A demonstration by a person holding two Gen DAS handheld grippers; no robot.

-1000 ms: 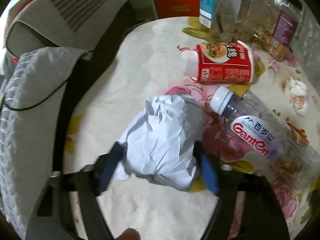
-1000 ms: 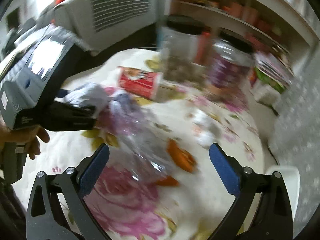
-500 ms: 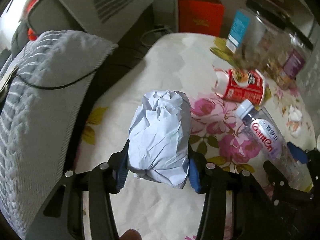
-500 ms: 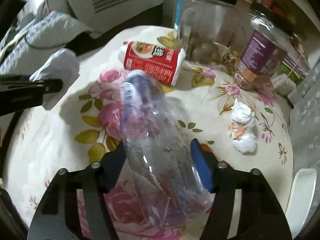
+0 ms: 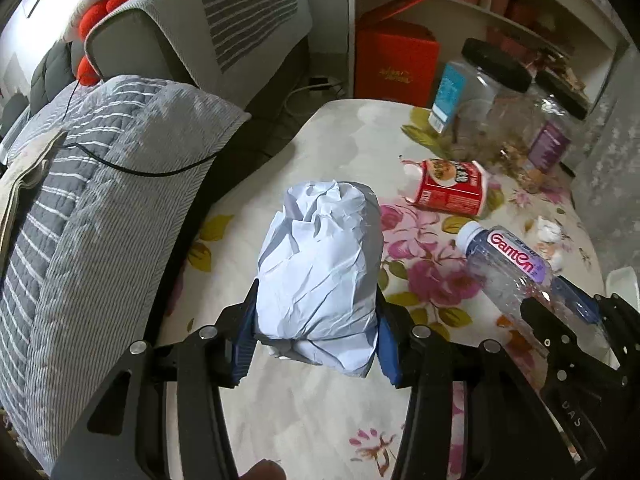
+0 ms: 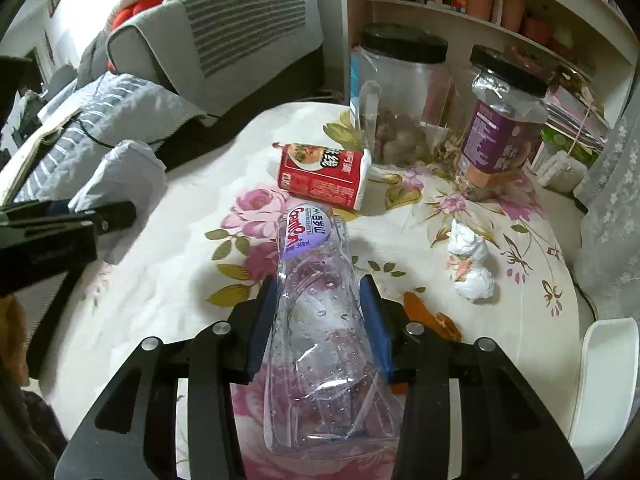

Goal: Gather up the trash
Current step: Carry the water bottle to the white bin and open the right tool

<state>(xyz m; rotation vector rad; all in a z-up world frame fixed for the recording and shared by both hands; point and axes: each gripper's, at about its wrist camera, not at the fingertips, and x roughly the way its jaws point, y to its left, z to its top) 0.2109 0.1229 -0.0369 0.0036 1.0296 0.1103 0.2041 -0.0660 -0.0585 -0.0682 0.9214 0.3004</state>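
My left gripper (image 5: 316,340) is shut on a crumpled ball of white paper (image 5: 320,264) and holds it above the floral table (image 5: 304,412). The paper also shows in the right wrist view (image 6: 120,180). My right gripper (image 6: 320,320) is shut on a clear plastic Ganten bottle (image 6: 320,312), lifted off the table; the bottle also shows in the left wrist view (image 5: 516,268). A red snack cup (image 6: 324,180) lies on its side. A white crumpled tissue (image 6: 470,268) and orange peel scraps (image 6: 430,316) lie on the table at the right.
Two large clear jars with black lids (image 6: 396,92) (image 6: 504,120) stand at the table's far side. A grey striped cushion (image 5: 92,208) and sofa (image 5: 224,36) lie left of the table. A white chair edge (image 6: 600,384) is at the right. Shelves stand behind.
My left gripper has lifted the paper ball up and back from the table. My right gripper has closed on the bottle and raised it.
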